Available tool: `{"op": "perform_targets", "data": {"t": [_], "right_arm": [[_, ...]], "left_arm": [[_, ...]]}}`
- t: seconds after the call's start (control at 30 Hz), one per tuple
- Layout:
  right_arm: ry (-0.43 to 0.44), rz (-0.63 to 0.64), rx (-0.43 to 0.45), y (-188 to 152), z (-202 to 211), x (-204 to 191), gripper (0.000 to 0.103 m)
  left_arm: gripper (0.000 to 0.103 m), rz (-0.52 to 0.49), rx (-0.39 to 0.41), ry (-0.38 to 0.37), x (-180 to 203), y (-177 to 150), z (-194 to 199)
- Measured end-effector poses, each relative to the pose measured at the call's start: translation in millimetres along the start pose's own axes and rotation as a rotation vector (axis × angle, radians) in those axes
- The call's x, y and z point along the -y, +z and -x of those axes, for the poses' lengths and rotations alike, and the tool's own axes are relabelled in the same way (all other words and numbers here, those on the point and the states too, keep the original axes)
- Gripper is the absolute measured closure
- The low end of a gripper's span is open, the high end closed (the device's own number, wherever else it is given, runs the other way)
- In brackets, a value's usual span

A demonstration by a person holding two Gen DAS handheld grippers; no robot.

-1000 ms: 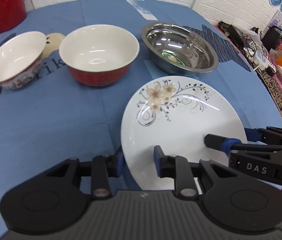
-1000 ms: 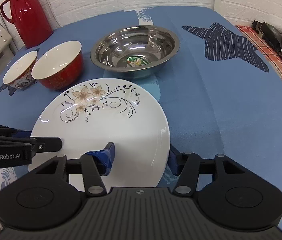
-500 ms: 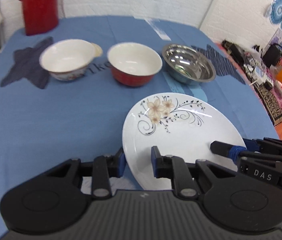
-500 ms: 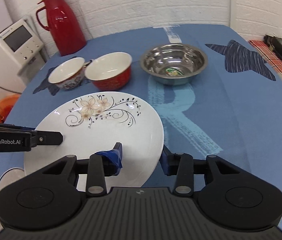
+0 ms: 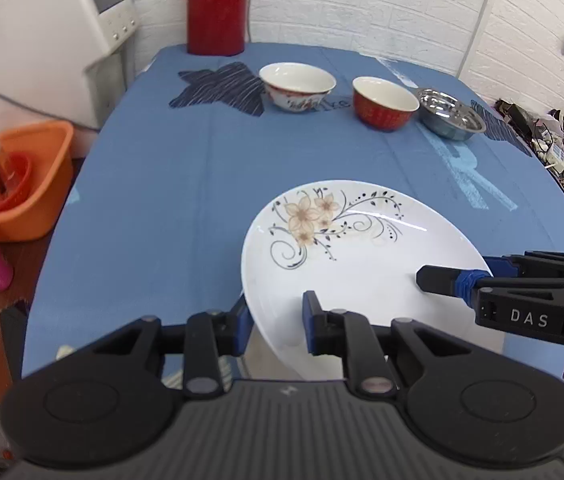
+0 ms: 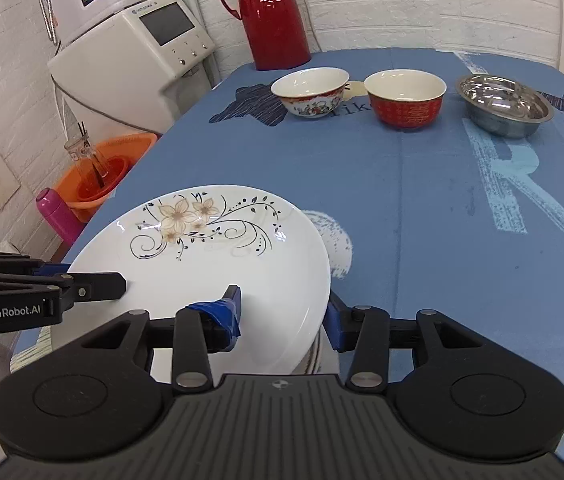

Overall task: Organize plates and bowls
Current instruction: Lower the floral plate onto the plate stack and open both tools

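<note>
The plate (image 5: 354, 248) is clamped by its near rim in both the left hand-held gripper (image 5: 274, 316) and right hand-held gripper (image 6: 282, 316), above the near surface (image 6: 442, 200), so uneven pulling could let it be dropped.

Inspector A: Count by the red thermos (image 6: 272, 16)?

Inspector B: Three bowls beyond it: patterned (image 6: 309, 93), red (image 6: 405, 98), steel (image 6: 504, 105). One flowered plate (image 6: 218, 256). Two grippers: left (image 5: 275, 318), right (image 6: 284, 316).
</note>
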State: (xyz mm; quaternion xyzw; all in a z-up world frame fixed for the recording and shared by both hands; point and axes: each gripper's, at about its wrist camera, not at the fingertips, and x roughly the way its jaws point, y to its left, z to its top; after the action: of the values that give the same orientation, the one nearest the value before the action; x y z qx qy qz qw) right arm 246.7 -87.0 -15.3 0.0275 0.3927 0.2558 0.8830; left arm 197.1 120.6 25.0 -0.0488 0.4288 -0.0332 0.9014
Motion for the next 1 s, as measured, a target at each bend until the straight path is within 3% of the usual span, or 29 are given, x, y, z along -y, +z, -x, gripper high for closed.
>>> {"op": "perform_targets", "data": {"t": [0.23,0.33,0.43,0.57,0.67,0.8,0.87,1.0], "right_arm": [[0.001,0.012,-0.019,-17,-7,-12,0.073],[0.005,0.004,-0.012,-23,-5,-14,0.073],[-0.001,-0.01,0.001,-20,-4,-12,0.073],[0.009,-0.037,0.009,-19,-1,-8,0.073],[-0.006,-0.069,0.043,-17,5,-2,0.072],[0.001,-0.09,0.012,-15,4,7,0.072],[-0.006,-0.034,-0.041,-17,-3,2,0.071],[-0.041,0.075,-0.028,-17,-1,-11,0.07]], "left_arm": [[0.087,0.025,0.009,-0.018,-15,-32,-2],[0.079,0.038,0.019,-0.055,-20,-39,-5],[0.064,0.041,0.018,-0.095,-20,-40,-8],[0.052,0.029,0.014,-0.107,-16,-39,-10],[0.048,0.045,0.009,-0.133,-21,-37,-7],[0.045,0.035,0.043,-0.131,-23,-30,6],[0.043,0.033,0.059,-0.128,-23,-24,11],[0.043,0.024,0.075,-0.119,-19,-19,16]]}}
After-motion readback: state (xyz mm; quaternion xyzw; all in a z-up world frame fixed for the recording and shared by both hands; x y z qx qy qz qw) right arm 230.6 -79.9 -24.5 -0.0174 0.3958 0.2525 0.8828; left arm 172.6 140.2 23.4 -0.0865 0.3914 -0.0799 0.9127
